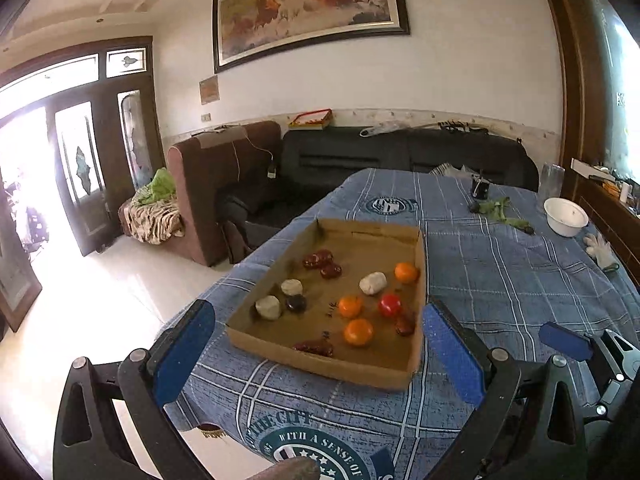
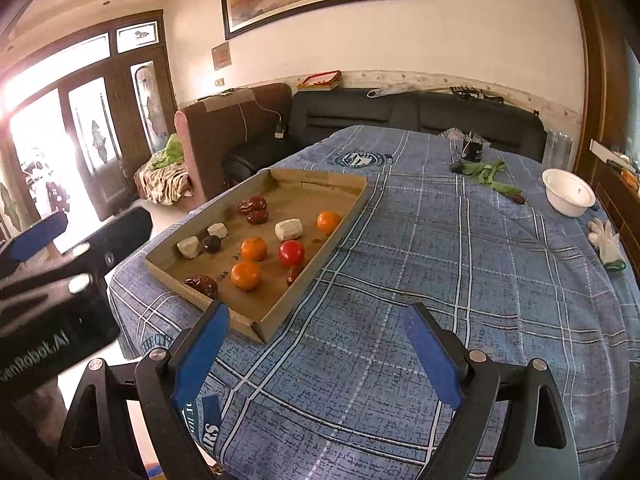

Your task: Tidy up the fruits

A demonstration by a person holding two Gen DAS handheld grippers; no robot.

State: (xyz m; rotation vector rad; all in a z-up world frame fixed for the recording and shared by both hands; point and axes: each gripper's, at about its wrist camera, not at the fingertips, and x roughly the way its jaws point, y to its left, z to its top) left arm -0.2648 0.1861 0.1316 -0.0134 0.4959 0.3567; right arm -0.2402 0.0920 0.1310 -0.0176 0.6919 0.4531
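A shallow cardboard tray (image 1: 400,374) (image 2: 268,322) lies on a blue plaid tablecloth. It holds three oranges (image 1: 358,332) (image 2: 245,275), a red tomato (image 1: 389,305) (image 2: 291,252), dark red dates (image 1: 320,258) (image 2: 252,205), three pale lumps (image 1: 373,282) (image 2: 288,229) and a dark round fruit (image 1: 296,303) (image 2: 211,243). My left gripper (image 1: 320,354) is open and empty, just before the tray's near edge. My right gripper (image 2: 316,356) is open and empty, over the cloth right of the tray's near corner. The right gripper also shows in the left wrist view (image 1: 568,342).
A white bowl (image 1: 565,216) (image 2: 568,192) and a white glove (image 1: 600,252) (image 2: 608,242) sit at the table's right side. Green leaves (image 1: 500,208) (image 2: 486,174) and a small dark container (image 1: 479,187) (image 2: 472,148) lie at the far end. Sofas stand behind the table.
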